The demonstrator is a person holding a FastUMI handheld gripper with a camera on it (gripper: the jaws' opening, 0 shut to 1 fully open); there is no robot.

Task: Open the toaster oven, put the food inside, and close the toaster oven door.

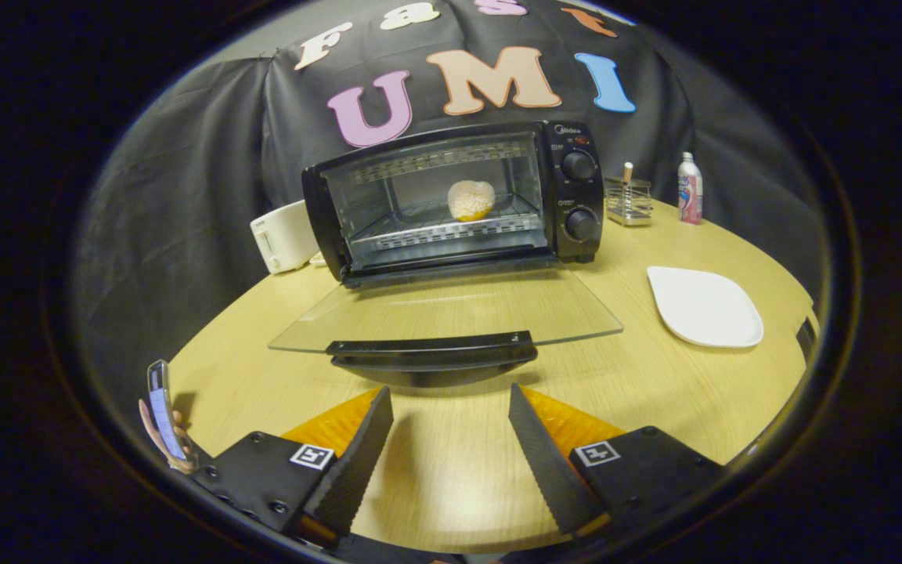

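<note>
Observing: gripper (451,439) hangs low over the table (451,470), fingers spread apart, nothing between them.
Oven: one toaster oven (455,196) at 12 o'clock from the gripper, toward the back of the table.
Door: glass door (443,313) folded down flat toward the gripper; its dark handle bar (431,348) sits just ahead of the fingertips, at 12 o'clock.
Food: one pale, roundish piece of food (470,200) resting on the rack inside the oven cavity, beyond the door.
Stage (judged): open and load look done; closing the door is what remains.
Handling, door (judged): stiff glass pane on a hinge, smooth and likely slippery on the flat; fragile if slammed. Best taken at the handle bar, from below its front edge, and swung up.
Handling, food (judged): looks light and soft; no need to touch it.
Count, oven knobs: two, stacked on the right panel.
Count, plates: one white plate (705,305) at 2 o'clock, bare.
Count, other: one white appliance (283,235) at 11 o'clock left of the oven; one wire rack (627,202) and one bottle (689,189) at 1 o'clock.
Bystander: a hand holding a phone (161,407) at 9 o'clock.
</note>
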